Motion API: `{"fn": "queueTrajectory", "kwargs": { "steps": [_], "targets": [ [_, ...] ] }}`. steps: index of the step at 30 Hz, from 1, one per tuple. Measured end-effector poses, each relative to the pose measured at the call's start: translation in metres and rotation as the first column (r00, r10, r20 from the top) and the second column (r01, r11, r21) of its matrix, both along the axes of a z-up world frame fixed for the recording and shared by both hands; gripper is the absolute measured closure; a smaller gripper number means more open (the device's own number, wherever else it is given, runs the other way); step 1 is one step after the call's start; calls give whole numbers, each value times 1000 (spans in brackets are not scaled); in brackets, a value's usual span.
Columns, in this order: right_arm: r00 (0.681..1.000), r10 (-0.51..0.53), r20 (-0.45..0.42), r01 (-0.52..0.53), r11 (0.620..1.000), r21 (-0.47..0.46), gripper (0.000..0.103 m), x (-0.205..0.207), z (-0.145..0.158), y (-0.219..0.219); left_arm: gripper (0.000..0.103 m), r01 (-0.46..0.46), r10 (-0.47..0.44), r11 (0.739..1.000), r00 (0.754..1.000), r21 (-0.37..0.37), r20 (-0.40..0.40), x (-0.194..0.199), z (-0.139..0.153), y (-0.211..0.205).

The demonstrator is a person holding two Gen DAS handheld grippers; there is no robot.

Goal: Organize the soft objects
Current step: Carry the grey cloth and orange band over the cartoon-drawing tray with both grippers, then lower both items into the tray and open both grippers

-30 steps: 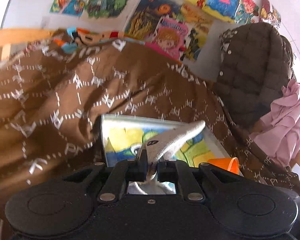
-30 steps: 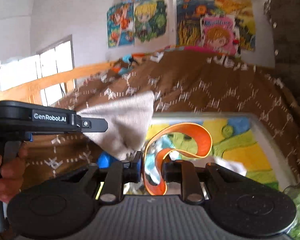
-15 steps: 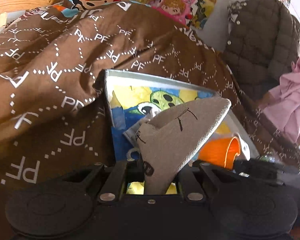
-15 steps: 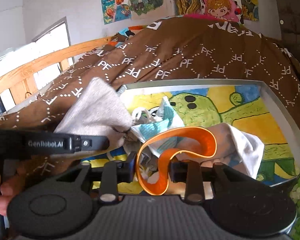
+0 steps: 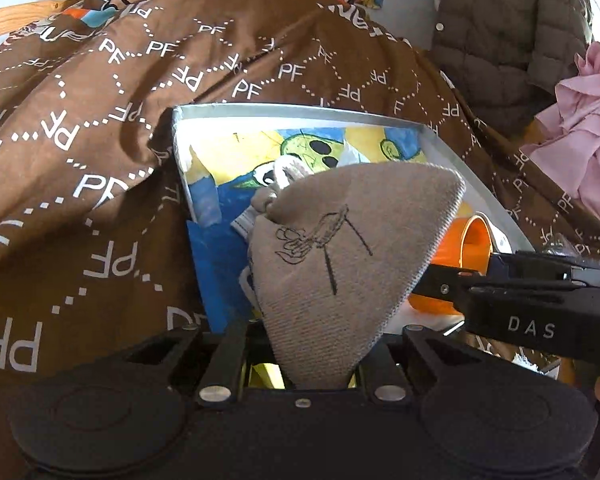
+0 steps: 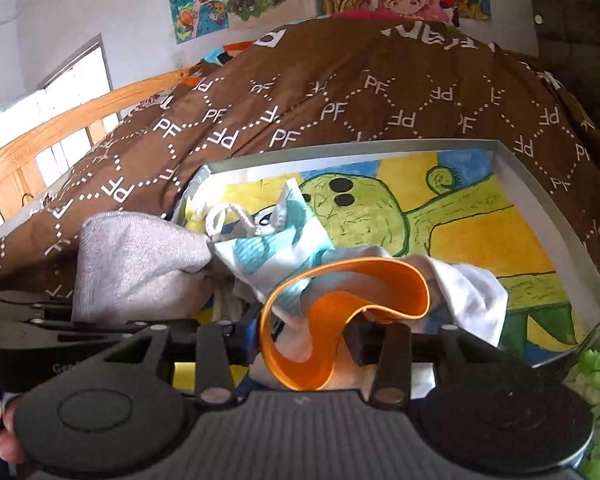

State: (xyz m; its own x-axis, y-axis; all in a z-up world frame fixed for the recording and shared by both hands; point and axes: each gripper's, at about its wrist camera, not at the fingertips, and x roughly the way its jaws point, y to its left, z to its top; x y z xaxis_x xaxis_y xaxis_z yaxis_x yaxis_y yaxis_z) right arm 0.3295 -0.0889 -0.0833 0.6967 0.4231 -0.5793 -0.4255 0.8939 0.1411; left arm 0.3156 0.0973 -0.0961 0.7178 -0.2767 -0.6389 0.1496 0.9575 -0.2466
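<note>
The left claw point(image 5: 300, 354) has the narrow end of a grey-beige cloth pouch point(image 5: 352, 248) between its fingers, and its jaws are opening; whether the pads still press on the cloth cannot be told. The pouch fans up toward 1 o'clock from the claw and bears a thin black line drawing. It hangs over the near left part of a shallow grey tray point(image 5: 300, 112) whose floor carries a painted green cartoon figure on yellow and blue.

The right claw point(image 6: 300, 346) is spreading too, with a bent orange silicone band point(image 6: 364, 280) standing looped between its fingers; the band's sides seem just clear of the pads. Under and behind the band, in the near left half of the tray point(image 6: 540, 188), lies a heap of soft things: a white cloth point(image 6: 472, 296) at 2 o'clock of the claw and a blue-and-white striped piece point(image 6: 260, 252) at 11 o'clock.

The tray rests on a bed covered by a brown blanket point(image 5: 100, 140) printed with white letters. A pink garment point(image 5: 580, 120) hangs at 3 o'clock.
</note>
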Motion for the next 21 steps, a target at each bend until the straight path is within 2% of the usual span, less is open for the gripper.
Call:
{"fn": "queueTrajectory", "kwargs": {
  "steps": [2,3,6,10,12,15,21],
  "targets": [
    [1000,11,-2,-11,1000,-11,48,-1,2,2,80,8,-8,1000,1000,-1,-6,-2,2,-2],
    [1000,16,-12,-16,1000,-9,44,-1,3,1,70,16,-16,1000,1000,9,-6,-3,3,-4],
    [998,15,-53,-16,1000,-17,38,1,6,-3,62,26,-26,998,1000,52,9,-8,7,-10],
    [998,10,-66,-11,1000,-25,25,-1,17,-13,45,9,-9,1000,1000,25,18,-16,13,-6],
    [999,-1,-51,-1,999,-39,19,-5,23,-18,41,5,-6,1000,999,16,38,-21,18,-5],
    [1000,-25,-19,24,998,-52,17,-12,35,-25,38,-9,8,1000,998,12,60,-28,27,-6],
    [993,-106,53,108,994,-19,7,-36,65,-46,28,-50,47,998,992,22,120,-51,51,-9]
  ]
}}
